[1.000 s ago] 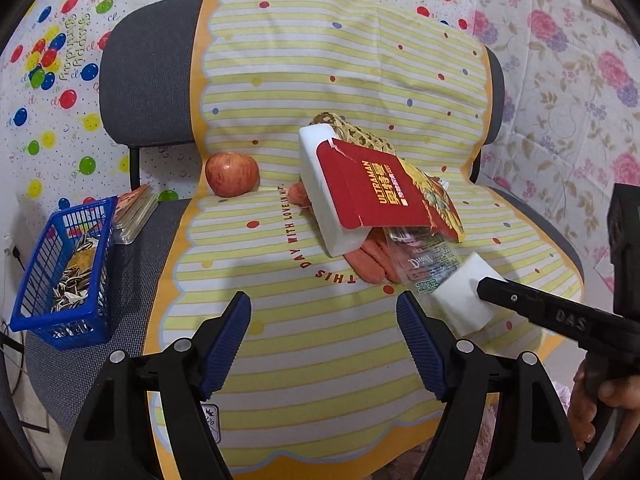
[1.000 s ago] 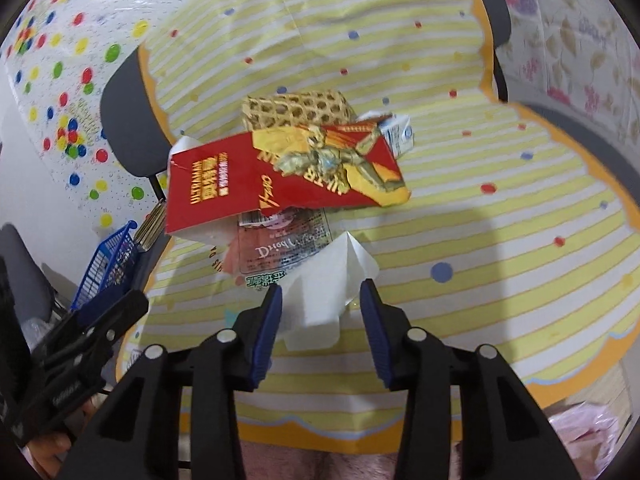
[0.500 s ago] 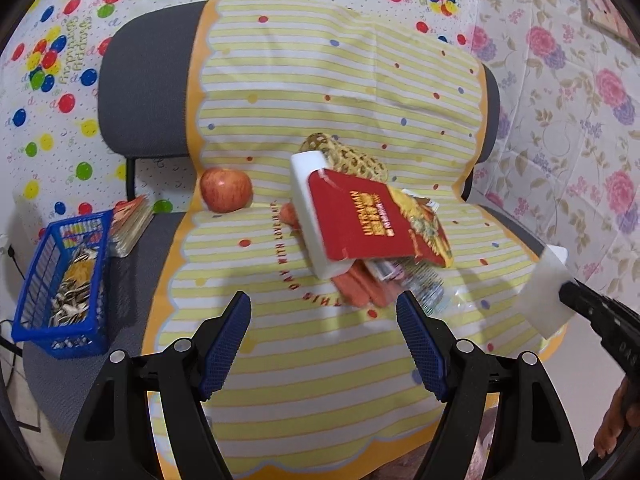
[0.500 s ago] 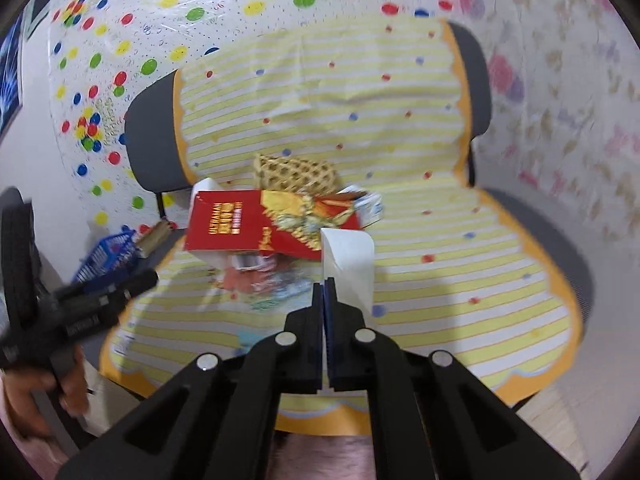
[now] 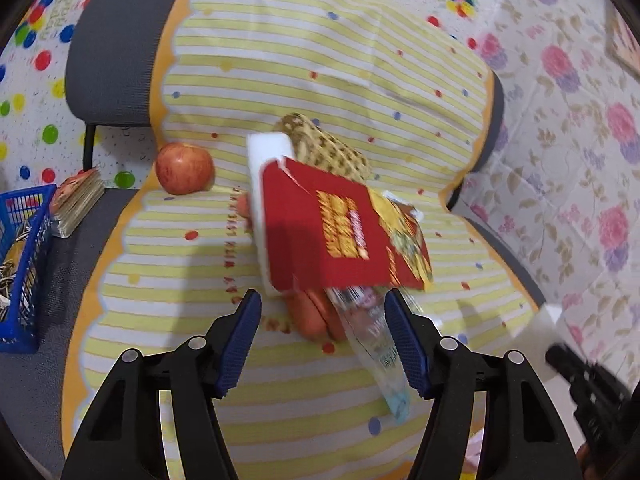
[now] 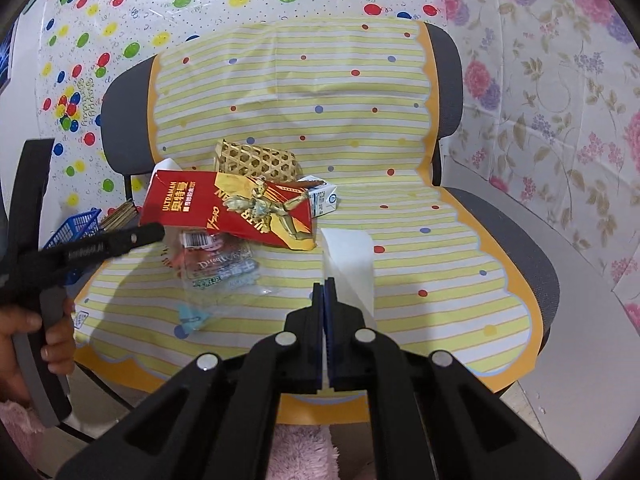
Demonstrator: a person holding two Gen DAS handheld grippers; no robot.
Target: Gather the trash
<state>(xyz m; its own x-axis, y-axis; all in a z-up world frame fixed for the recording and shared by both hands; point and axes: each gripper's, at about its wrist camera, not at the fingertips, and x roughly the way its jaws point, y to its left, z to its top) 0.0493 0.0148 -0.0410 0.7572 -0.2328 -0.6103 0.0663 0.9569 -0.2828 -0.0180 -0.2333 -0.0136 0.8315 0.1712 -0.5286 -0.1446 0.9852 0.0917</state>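
**Holding a white paper while the other gripper closes over the trash pile**

Looking first from the left wrist camera, the left gripper (image 5: 322, 338) hangs over a chair (image 5: 108, 48) that is covered with a yellow striped sheet (image 5: 320, 80). Its blue pads stand apart and the jaws are closing. Between them lie the orange sausages (image 5: 316, 316) and a clear plastic wrapper (image 5: 372, 340), which is blurred; I cannot tell if a pad already touches it, but it does not look pressed. Just beyond is a red carton (image 5: 336, 236) that leans on a white box (image 5: 266, 184), with a woven basket (image 5: 324, 148) behind them. An apple (image 5: 184, 168) sits at the left near the fold of the seat. A blue basket (image 5: 22, 264) and a stack of cards (image 5: 76, 204) are on the bare grey seat at the far left. At the right edge the right gripper (image 5: 554, 354) holds a white paper (image 5: 538, 330) above the side of the seat.

From the right wrist camera, the right gripper (image 6: 323, 286) has its two pads pressed together on the lower edge of the white paper (image 6: 352, 264), which stands up beyond the tips. The red carton (image 6: 232, 212) lies left of it, with the woven basket (image 6: 256, 160) behind, a small milk carton (image 6: 322, 196) at its right end, and the clear plastic wrapper (image 6: 216, 268) in front. The left gripper (image 6: 154, 232) reaches in from the left over the wrapper, and a hand (image 6: 40, 340) holds its grey handle.
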